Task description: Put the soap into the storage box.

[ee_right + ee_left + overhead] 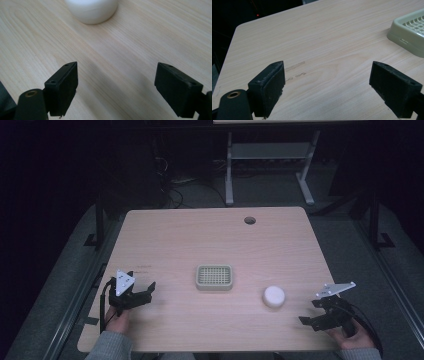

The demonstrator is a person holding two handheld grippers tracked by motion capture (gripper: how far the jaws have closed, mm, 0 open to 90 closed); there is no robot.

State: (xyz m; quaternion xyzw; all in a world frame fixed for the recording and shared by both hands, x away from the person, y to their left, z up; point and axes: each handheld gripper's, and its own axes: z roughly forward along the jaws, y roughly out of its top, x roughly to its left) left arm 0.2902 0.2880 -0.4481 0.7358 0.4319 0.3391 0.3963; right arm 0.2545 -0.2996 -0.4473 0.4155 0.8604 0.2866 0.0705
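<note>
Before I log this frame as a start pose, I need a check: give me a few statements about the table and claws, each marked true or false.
1. Both claws are open and empty. True: left claw, right claw.
2. The white round object lies inside the grid tray. False: it sits on the table, apart from the tray.
3. The white object lies nearer the right claw. True.
4. The left claw grips the tray. False: it holds nothing.
</note>
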